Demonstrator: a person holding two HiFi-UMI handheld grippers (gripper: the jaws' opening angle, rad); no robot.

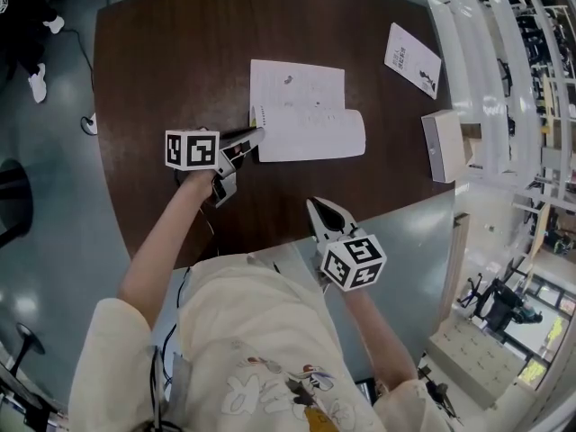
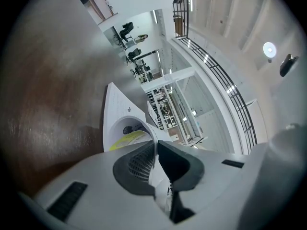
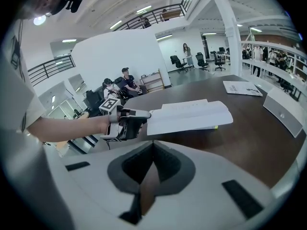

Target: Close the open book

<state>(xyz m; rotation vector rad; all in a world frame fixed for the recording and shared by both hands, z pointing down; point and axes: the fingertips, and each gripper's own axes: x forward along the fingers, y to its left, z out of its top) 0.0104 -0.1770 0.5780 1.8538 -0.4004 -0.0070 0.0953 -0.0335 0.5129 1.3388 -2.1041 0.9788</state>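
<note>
Dark brown wood fills the head view: a round-cornered table (image 1: 162,79) standing on a grey-green floor (image 1: 54,196), with a white railing (image 1: 486,61) running past its right side. Near the middle of the table lies the open book (image 1: 306,115), its white pages facing up. The left gripper (image 1: 256,136) meets the book at its left edge, its jaws nearly together on the edge of a leaf. The right gripper (image 1: 315,207) hangs near the table's near edge, well apart from the book, its tips closed. A leaflet (image 1: 412,58) lies toward the far right corner, and a white box (image 1: 443,147) sits at the right edge. In the left gripper view, the left gripper (image 2: 156,145) pinches a thin white sheet between its pads. Beyond them the book (image 2: 115,114) bows up in an arch above the table (image 2: 43,104), and a yellow-green patch shows under the curl. In the right gripper view, the right gripper (image 3: 152,145) has its jaws pressed together with nothing between them, and only the table (image 3: 230,143) lies past them. Farther off, the left gripper (image 3: 146,114) grips the left edge of the book (image 3: 192,116), whose top leaf is raised off the pages below. The leaflet (image 3: 242,87) and the box (image 3: 283,110) lie to the right, and seated people (image 3: 125,83) show in the background.
</note>
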